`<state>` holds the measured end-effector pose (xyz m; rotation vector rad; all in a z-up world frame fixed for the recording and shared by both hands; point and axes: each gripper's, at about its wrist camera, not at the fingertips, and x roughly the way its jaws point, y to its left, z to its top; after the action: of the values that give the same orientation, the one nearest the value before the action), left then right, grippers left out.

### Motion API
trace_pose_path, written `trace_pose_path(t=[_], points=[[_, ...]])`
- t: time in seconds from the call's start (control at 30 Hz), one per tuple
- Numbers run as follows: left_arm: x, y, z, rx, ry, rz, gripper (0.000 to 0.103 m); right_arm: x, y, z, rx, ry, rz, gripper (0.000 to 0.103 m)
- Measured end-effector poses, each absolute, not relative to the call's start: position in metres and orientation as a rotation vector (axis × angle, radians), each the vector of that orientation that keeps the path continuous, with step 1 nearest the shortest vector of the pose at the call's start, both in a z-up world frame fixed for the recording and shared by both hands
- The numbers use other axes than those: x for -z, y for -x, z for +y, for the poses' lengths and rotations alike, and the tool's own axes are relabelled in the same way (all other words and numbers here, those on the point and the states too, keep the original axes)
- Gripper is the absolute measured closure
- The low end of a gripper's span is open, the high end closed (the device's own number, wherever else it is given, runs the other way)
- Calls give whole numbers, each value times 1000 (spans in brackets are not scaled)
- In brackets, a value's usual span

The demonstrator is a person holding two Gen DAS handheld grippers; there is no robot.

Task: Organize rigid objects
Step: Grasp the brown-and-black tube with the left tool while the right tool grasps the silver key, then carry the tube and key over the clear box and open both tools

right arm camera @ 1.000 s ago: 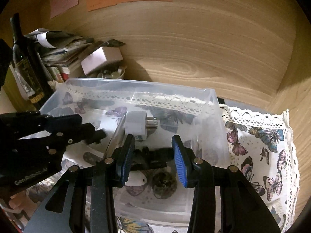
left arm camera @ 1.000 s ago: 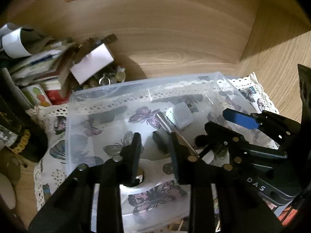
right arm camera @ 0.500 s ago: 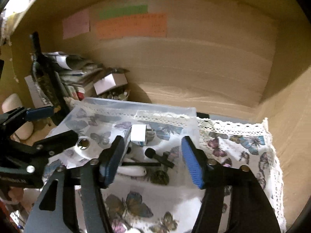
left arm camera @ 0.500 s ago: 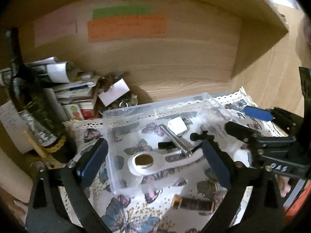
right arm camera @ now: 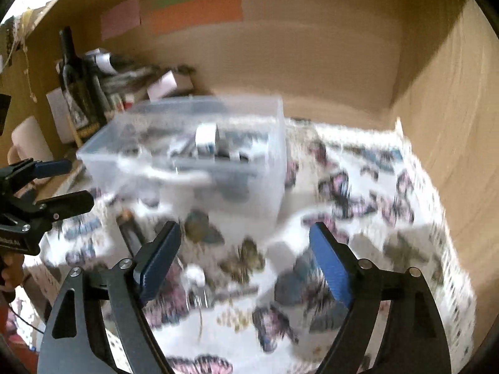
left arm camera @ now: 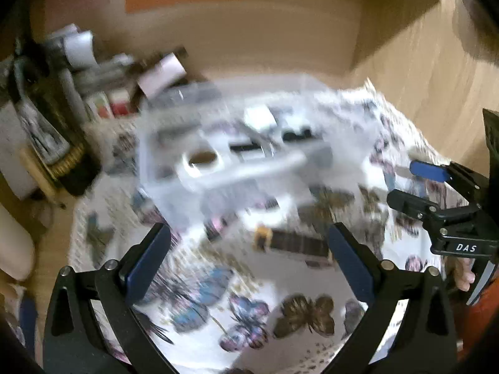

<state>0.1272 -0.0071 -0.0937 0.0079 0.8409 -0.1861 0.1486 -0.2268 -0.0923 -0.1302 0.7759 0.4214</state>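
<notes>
A clear plastic bin (left arm camera: pixel 237 155) (right arm camera: pixel 199 162) stands on a butterfly-print cloth (left arm camera: pixel 280 305) (right arm camera: pixel 358 187). It holds a white charger plug (left arm camera: pixel 260 117) (right arm camera: pixel 205 138), a white tool with a round hole (left arm camera: pixel 202 159) and dark pieces. A dark bar with a gold end (left arm camera: pixel 293 243) lies on the cloth in front of the bin, just ahead of my left gripper (left arm camera: pixel 249 258). My left gripper is open and empty. My right gripper (right arm camera: pixel 243 258) is open and empty, pulled back from the bin. Both views are blurred.
A dark bottle (right arm camera: pixel 73 84), stacked papers and boxes (left arm camera: pixel 103 71) crowd the left side. Wooden walls (right arm camera: pixel 312 62) close the back and right. Coloured paper notes (right arm camera: pixel 193 9) hang on the back wall. A small white round piece (right arm camera: pixel 195 275) lies on the cloth.
Both grippers have pulled back and up out of the bin and opened wide. The white tool and the plug stay inside the bin.
</notes>
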Motion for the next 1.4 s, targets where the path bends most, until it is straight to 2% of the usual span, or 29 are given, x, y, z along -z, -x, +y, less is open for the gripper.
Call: trace_pose_path(t=[0.23, 0.5, 0.53, 0.57, 0.63, 0.87, 1.4], points=[[123, -132, -30, 218, -57, 943, 1, 123, -140, -226, -469, 150, 884, 20], [134, -146, -47, 265, -68, 974, 2, 133, -139, -213, -495, 222, 896, 21], [135, -148, -48, 270, -61, 975, 6, 133, -140, -212, -486, 226, 894, 26], [136, -149, -47, 285, -51, 977, 16, 133, -140, -211, -478, 232, 889, 33], [136, -149, -48, 282, -63, 961, 22, 132, -139, -211, -486, 228, 885, 44], [127, -141, -35, 268, -28, 909, 23, 125, -139, -217, -469, 179, 858, 45], [63, -117, 4, 202, 48, 686, 22, 51, -139, -230, -417, 91, 615, 45]])
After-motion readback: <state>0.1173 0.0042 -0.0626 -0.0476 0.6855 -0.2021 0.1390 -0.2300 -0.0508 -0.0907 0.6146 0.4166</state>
